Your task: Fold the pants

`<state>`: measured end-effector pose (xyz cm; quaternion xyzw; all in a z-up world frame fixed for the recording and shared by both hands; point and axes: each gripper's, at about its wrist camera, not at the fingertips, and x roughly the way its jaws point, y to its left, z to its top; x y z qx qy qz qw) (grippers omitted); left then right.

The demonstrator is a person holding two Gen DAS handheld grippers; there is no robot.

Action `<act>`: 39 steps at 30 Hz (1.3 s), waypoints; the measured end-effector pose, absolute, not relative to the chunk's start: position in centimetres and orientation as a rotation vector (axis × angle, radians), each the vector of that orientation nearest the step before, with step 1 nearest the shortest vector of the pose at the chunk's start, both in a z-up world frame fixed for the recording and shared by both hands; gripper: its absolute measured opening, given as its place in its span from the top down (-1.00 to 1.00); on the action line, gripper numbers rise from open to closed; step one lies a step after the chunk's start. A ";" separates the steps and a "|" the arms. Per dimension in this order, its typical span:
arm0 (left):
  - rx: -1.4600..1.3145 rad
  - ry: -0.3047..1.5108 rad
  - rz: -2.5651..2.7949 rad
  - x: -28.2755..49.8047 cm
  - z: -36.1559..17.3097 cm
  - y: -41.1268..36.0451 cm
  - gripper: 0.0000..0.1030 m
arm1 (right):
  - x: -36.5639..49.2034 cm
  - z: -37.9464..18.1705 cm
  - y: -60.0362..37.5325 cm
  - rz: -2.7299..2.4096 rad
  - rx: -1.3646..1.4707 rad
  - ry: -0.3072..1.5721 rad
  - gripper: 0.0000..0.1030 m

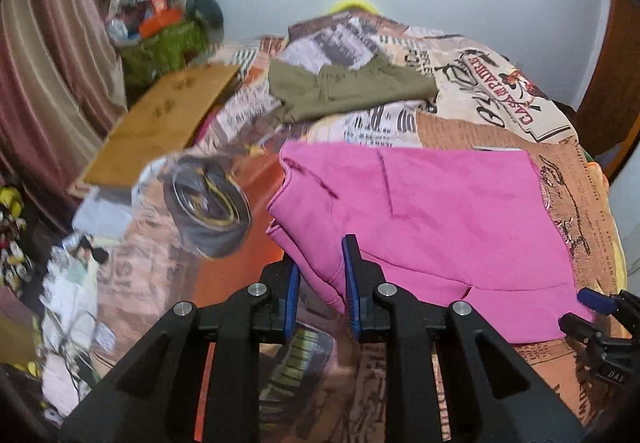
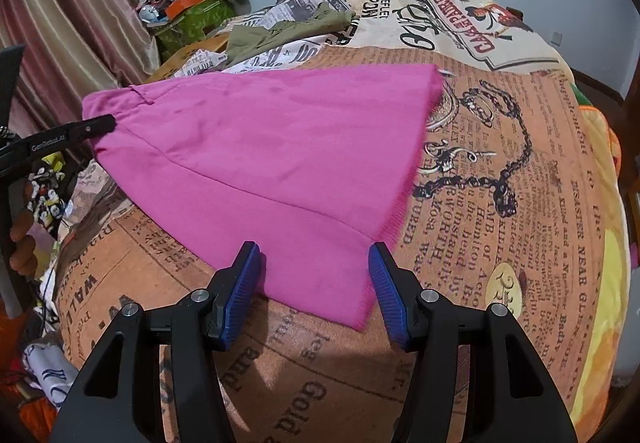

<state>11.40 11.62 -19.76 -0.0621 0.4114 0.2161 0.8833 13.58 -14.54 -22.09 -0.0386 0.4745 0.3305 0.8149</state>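
This is a bedroom in a home. A big bed (image 2: 500, 171) with a newspaper-print cover fills it. A curtain (image 1: 48, 55) hangs at 10 o'clock.

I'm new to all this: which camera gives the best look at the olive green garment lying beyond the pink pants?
The left wrist view: the olive green garment lies spread out in plain sight on the printed bedspread. In the right wrist view the same garment looks smaller and squashed near the top, behind the pink pants.
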 end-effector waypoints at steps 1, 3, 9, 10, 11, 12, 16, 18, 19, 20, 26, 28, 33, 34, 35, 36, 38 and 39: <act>-0.111 0.845 0.448 11.4 -19.4 11.3 0.60 | 13.6 -22.2 -14.7 0.702 -0.077 1.013 -0.02; -0.069 0.821 0.444 11.7 -18.7 10.4 0.61 | 13.6 -22.2 -14.7 0.698 -0.075 1.014 -0.02; -0.025 0.731 0.376 12.8 -15.7 7.6 0.63 | 13.5 -22.3 -15.0 0.691 -0.062 1.018 -0.02; -0.026 0.723 0.357 13.1 -15.2 7.2 0.63 | 13.5 -22.3 -15.1 0.691 -0.059 1.018 -0.02; -0.029 0.715 0.333 13.4 -14.7 6.7 0.64 | 13.5 -22.3 -15.1 0.691 -0.057 1.018 -0.02; -0.033 0.710 0.314 13.7 -14.4 6.2 0.65 | 13.5 -22.3 -15.1 0.691 -0.056 1.018 -0.03; -0.013 0.689 0.235 14.8 -13.3 3.9 0.71 | 13.5 -22.3 -15.1 0.692 -0.051 1.016 -0.03; -0.010 0.691 0.196 15.1 -13.1 2.8 0.72 | 13.5 -22.3 -15.2 0.687 -0.042 1.018 -0.03; -0.009 0.695 0.178 15.3 -13.0 2.4 0.72 | 13.6 -22.3 -15.3 0.685 -0.038 1.020 -0.03; -0.003 0.700 0.158 15.5 -13.0 1.8 0.72 | 13.6 -22.3 -15.3 0.682 -0.033 1.023 -0.03; -0.011 0.771 0.050 17.2 -13.9 -0.1 0.73 | 13.9 -21.3 -16.5 0.645 -0.001 0.993 -0.03; -0.022 0.792 0.024 17.6 -14.2 -0.4 0.73 | 14.1 -20.7 -17.5 0.628 0.026 0.973 -0.03; -0.054 0.825 -0.038 18.4 -14.6 -1.0 0.73 | 14.5 -20.8 -18.9 0.594 0.049 0.983 -0.03; -0.063 0.833 -0.050 18.5 -14.8 -1.2 0.73 | 14.6 -21.4 -18.9 0.589 0.041 1.005 -0.03; -0.075 0.843 -0.065 18.7 -14.9 -1.4 0.73 | 14.6 -21.9 -18.8 0.587 0.033 1.022 -0.03; -0.081 0.851 -0.076 18.8 -15.1 -1.5 0.73 | 14.5 -22.6 -18.7 0.587 0.024 1.040 -0.03; -0.088 0.867 -0.093 18.9 -15.5 -1.8 0.74 | 14.3 -23.1 -18.8 0.589 0.028 1.033 -0.03; -0.089 0.874 -0.101 19.0 -15.7 -1.9 0.74 | 14.2 -23.1 -18.8 0.590 0.030 1.029 -0.03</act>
